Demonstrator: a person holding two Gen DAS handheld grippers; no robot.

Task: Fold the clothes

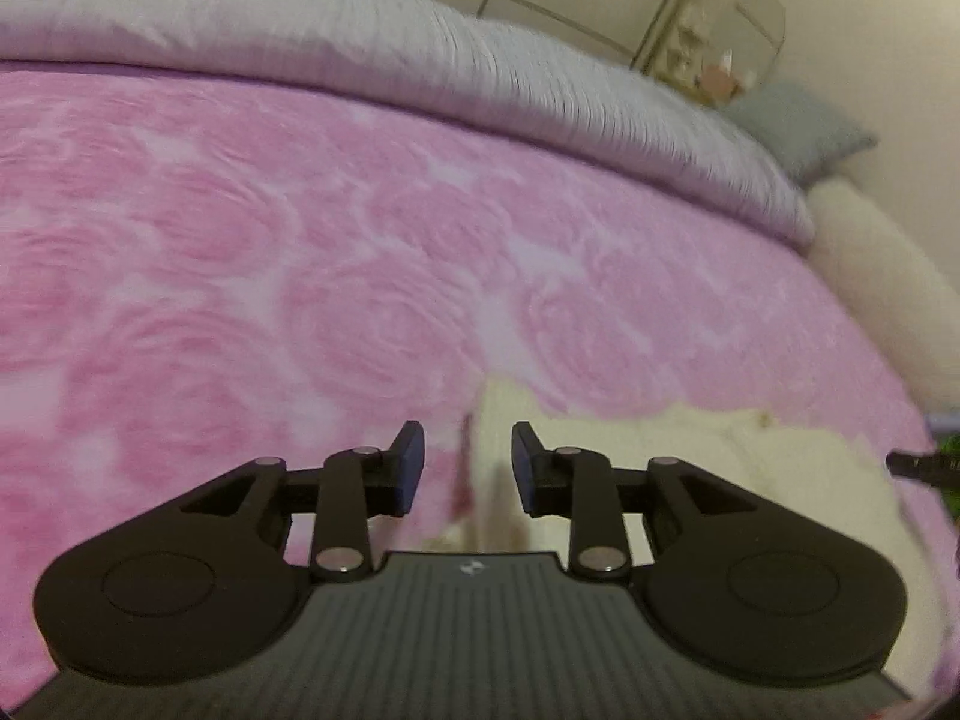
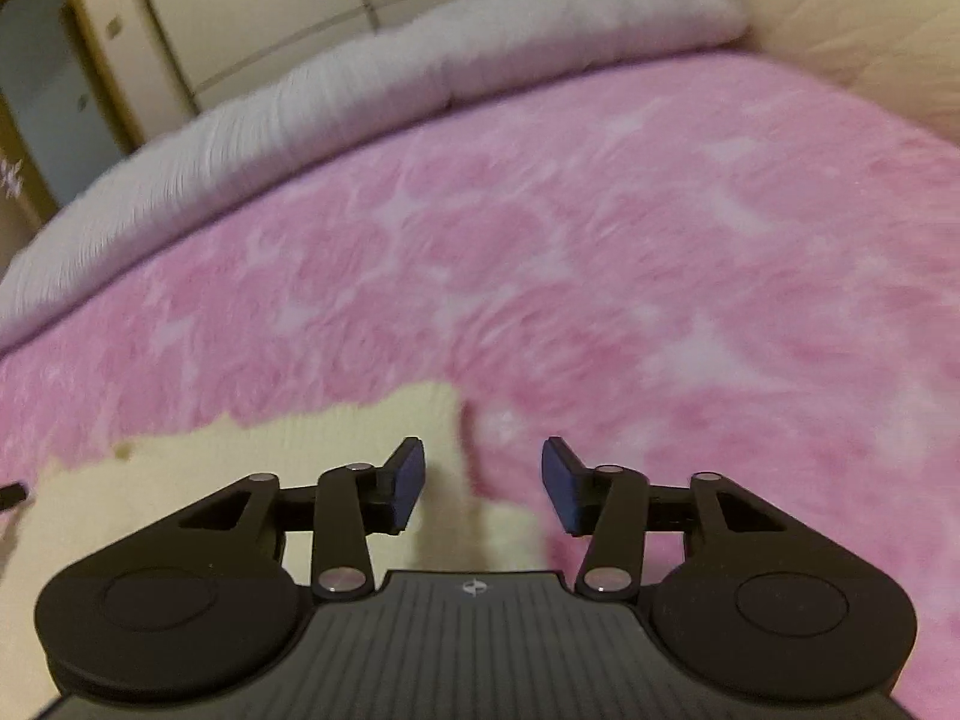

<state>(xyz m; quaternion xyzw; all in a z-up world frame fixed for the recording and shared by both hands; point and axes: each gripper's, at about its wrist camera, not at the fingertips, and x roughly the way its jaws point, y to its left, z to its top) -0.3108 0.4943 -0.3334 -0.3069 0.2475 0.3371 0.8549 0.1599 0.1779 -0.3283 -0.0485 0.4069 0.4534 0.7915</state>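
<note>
Cream garment point(image 1: 690, 456) lay on the pink rose-patterned blanket point(image 1: 360, 252), its edges under both tools. Left gripper point(image 1: 468, 468) and right gripper point(image 2: 483, 483) hovered with jaws apart, empty, likely placed to pinch opposite edges.

Ahead of the claws spreads a fluffy pink blanket point(image 1: 360, 240) with a rose pattern. Beyond it lies a rolled grey quilt point(image 1: 420, 42). Further off to the right sit a grey-blue pillow point(image 1: 804, 126) and a cream cushion point(image 2: 852, 18). White cupboard doors point(image 2: 270, 6) stand behind.
</note>
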